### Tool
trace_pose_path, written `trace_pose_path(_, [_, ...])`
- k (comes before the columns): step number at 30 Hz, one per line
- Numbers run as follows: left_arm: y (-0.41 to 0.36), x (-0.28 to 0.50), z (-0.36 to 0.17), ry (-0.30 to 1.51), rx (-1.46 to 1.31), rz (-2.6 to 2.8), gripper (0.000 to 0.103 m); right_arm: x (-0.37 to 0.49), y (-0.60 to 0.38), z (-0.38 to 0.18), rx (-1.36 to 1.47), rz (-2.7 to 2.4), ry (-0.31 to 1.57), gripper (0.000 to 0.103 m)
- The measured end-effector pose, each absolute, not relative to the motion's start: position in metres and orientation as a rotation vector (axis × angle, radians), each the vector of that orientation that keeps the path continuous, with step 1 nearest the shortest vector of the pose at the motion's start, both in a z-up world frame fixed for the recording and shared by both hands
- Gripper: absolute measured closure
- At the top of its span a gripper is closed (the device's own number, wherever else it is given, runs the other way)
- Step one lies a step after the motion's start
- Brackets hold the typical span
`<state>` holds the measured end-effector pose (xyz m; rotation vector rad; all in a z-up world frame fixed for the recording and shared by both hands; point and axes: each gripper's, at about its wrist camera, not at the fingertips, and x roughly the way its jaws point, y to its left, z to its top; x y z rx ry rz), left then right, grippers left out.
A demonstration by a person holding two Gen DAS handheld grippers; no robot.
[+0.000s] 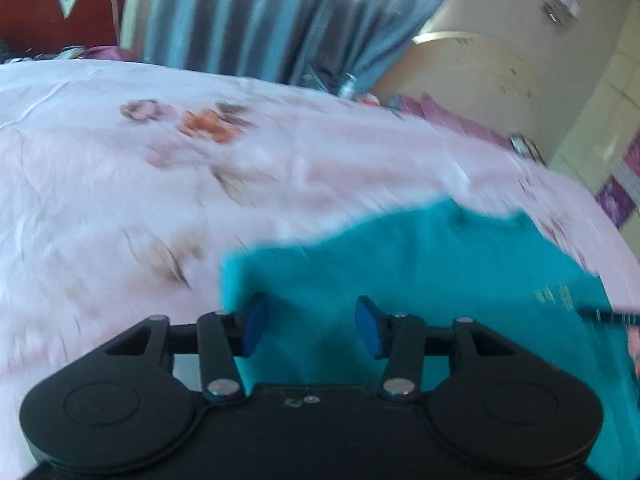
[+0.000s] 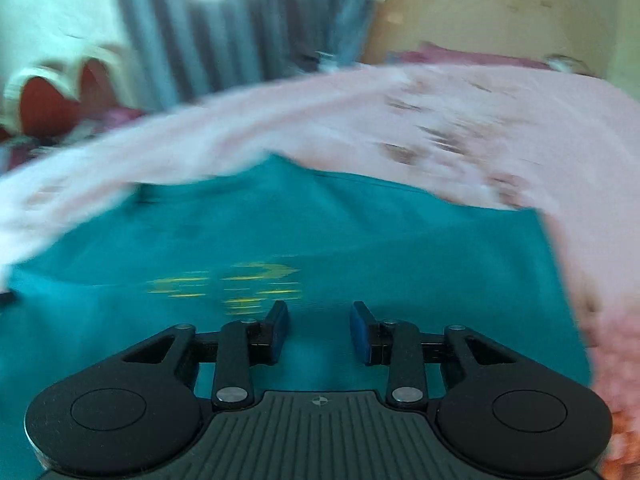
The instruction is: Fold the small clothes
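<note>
Plainly, both grippers are empty over the shirt (image 2: 320, 232), a teal garment with a yellow print (image 2: 236, 284) that lies spread on the pink floral bedspread (image 1: 120, 184). The left gripper (image 1: 312, 326) has its jaws parted with nothing between the blue pads, and it sits above the shirt's left edge, where teal meets bedspread. The right gripper (image 2: 318, 332) is likewise parted and empty, just below the print, over the middle of the cloth. Both views are smeared by motion, so fine creases cannot be read.

The step in hand looks like reaching for a fresh hold before a fold. To do it well, each gripper should come down at an edge or corner of the shirt, not in its middle (a pinch there would only bunch the fabric). Pick up only the top layer if that is the one to turn over, and avoid catching the bedspread beneath. Lift both sides level, carry them across together, and lay the fold flat before letting go.
</note>
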<state>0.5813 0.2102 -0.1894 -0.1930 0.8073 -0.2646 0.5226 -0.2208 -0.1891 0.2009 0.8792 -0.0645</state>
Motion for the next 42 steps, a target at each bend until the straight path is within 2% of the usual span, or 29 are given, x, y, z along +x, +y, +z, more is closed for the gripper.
trace_pose_path(5, [0.2,0.562,-0.163,0.738,-0.18,-0.24,0.052,0.506,-0.204,-0.166,0.225,0.013,0.815,0.069])
trace_pose_path(6, [0.185,0.556,-0.16,0.73,-0.154,-0.277,0.046,0.505,-0.188,-0.164,0.232,0.073,0.81,0.069])
trace_pose_path(7, [0.168,0.551,-0.16,0.718,-0.119,-0.301,0.034,0.506,-0.172,-0.164,0.23,0.123,0.811,0.069])
trace_pose_path(8, [0.153,0.547,-0.161,0.713,-0.089,-0.317,0.029,0.508,-0.152,-0.166,0.227,0.177,0.816,0.069])
trace_pose_path(11, [0.105,0.534,-0.17,0.744,-0.021,-0.378,0.031,0.511,-0.112,-0.173,0.161,0.25,0.834,0.069])
trace_pose_path(14, [0.089,0.514,-0.179,0.757,0.002,-0.382,0.035,0.501,-0.107,-0.178,0.114,0.262,0.838,0.069])
trace_pose_path(19, [0.113,0.483,-0.189,0.763,0.058,-0.257,0.037,0.467,-0.152,-0.182,0.059,0.199,0.839,0.069])
trace_pose_path(24, [0.124,0.459,-0.181,0.756,0.055,-0.183,0.037,0.445,-0.175,-0.171,0.076,0.182,0.835,0.068])
trace_pose_path(27, [0.102,0.448,-0.171,0.721,0.05,-0.188,0.028,0.438,-0.159,-0.163,0.077,0.278,0.814,0.069])
trace_pose_path(32, [0.073,0.437,-0.169,0.733,0.078,-0.164,0.03,0.431,-0.158,-0.17,0.049,0.306,0.826,0.069])
trace_pose_path(36, [0.074,0.435,-0.18,0.8,0.094,-0.131,0.031,0.431,-0.188,-0.178,0.085,0.266,0.853,0.069])
trace_pose_path(42, [0.075,0.429,-0.184,0.805,0.103,-0.122,0.031,0.432,-0.19,-0.182,0.111,0.27,0.851,0.068])
